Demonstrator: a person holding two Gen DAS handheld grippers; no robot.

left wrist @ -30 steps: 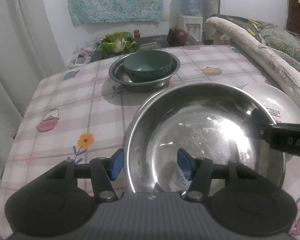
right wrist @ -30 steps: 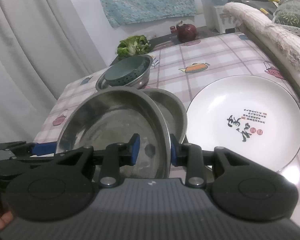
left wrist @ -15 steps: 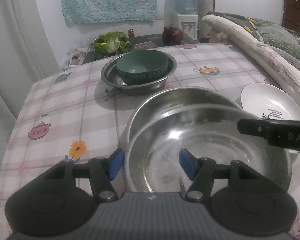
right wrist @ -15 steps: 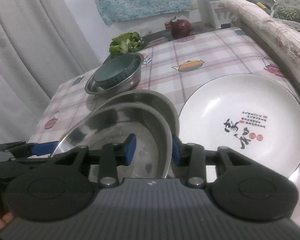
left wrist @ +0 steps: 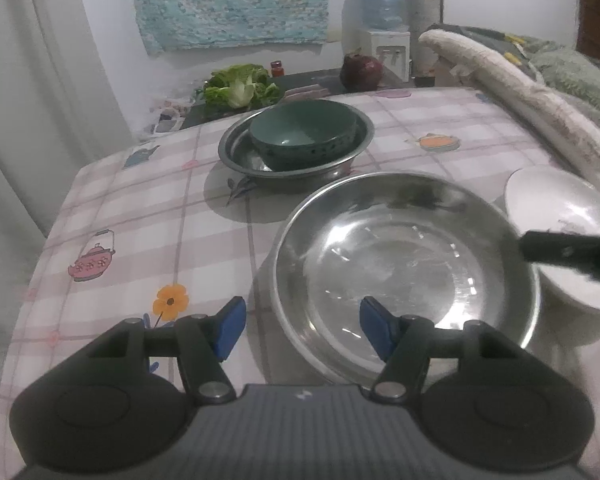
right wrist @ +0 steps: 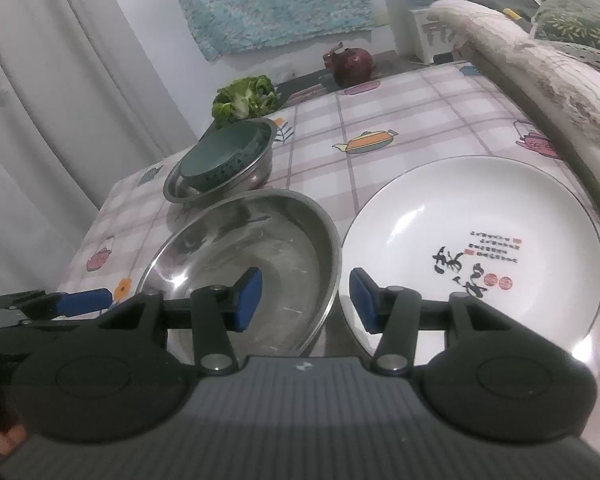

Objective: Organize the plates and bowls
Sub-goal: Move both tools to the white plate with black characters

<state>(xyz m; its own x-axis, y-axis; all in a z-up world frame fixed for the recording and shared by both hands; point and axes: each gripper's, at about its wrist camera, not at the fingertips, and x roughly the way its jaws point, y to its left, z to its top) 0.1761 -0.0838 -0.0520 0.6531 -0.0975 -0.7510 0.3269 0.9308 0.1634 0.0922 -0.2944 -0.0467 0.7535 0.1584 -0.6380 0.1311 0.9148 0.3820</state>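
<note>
Looking along the left hand-held gripper (left wrist: pixel 302 330): its blue pads stand spread, the near rim of the large steel bowl (left wrist: pixel 404 264) between them but untouched by either pad; the jaws have just been opening. The bowl sits flat on the checked table (left wrist: pixel 140 216). Farther back, a green bowl (left wrist: pixel 302 134) rests inside a steel basin (left wrist: pixel 296 148). A white plate (left wrist: pixel 556 208) lies just right of the large bowl, partly crossed by a dark finger of the right hand-held gripper (left wrist: pixel 568 250). Beyond the table edge: lettuce (left wrist: pixel 240 88) and a dark red round object (left wrist: pixel 362 72). Right wrist view: right hand-held gripper (right wrist: pixel 306 300), pads spread, jaws just having opened, straddling the right rim of the large steel bowl (right wrist: pixel 252 256) without pressing it. White plate (right wrist: pixel 472 240), with black calligraphy and red seals, close beside the bowl on the table (right wrist: pixel 380 120). Green bowl (right wrist: pixel 224 156) in steel basin (right wrist: pixel 216 176) behind. One blue-tipped finger of the left hand-held gripper (right wrist: pixel 80 302) shows at lower left. Lettuce (right wrist: pixel 246 98) at the far edge.
</note>
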